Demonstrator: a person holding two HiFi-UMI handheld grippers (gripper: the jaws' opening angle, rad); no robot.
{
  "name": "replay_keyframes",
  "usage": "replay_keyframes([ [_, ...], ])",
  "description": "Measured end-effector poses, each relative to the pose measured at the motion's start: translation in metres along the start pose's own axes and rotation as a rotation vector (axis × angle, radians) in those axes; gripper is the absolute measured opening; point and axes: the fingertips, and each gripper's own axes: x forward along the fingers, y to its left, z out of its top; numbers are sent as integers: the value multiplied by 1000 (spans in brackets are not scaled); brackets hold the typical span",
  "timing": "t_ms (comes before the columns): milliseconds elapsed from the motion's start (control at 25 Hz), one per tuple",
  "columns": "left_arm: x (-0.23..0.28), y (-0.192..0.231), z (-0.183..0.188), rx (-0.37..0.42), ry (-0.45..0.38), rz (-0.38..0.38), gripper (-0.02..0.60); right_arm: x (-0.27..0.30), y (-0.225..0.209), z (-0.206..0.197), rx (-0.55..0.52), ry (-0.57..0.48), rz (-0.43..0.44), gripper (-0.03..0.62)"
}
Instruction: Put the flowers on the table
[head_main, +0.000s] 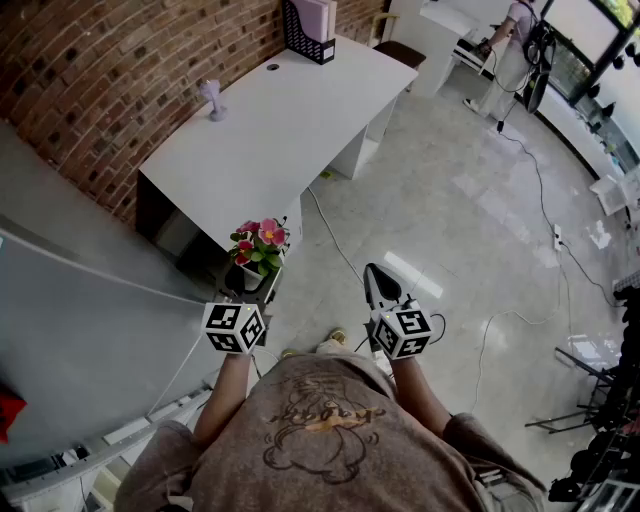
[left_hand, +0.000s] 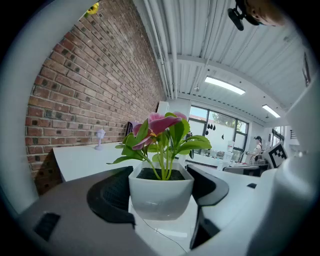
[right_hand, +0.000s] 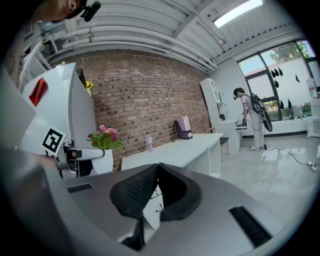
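One small white pot of pink flowers is clamped by its side walls in the left claw and held in the air, just short of the white table. It's probably light but smooth-walled, so the pot body should be gripped, never the soft stems. The right claw is pinched closed, with nothing held.

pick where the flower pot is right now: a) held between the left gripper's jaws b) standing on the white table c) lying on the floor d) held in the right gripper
A: the flower pot is clamped between the jaws of the left gripper, short of the white table.
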Motion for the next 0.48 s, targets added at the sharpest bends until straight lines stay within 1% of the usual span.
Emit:
replay_keyframes([
  [160, 3, -2, 0, 1, 1, 3, 345, 2, -2, 1, 0, 0, 2, 3],
  [320, 6, -6, 4, 6, -9, 8, 345, 2, -4, 12, -11, -3, -3, 3],
  [480, 18, -10, 7, 9, -15, 15, 345, 6, -12, 13, -33, -17, 32, 3],
])
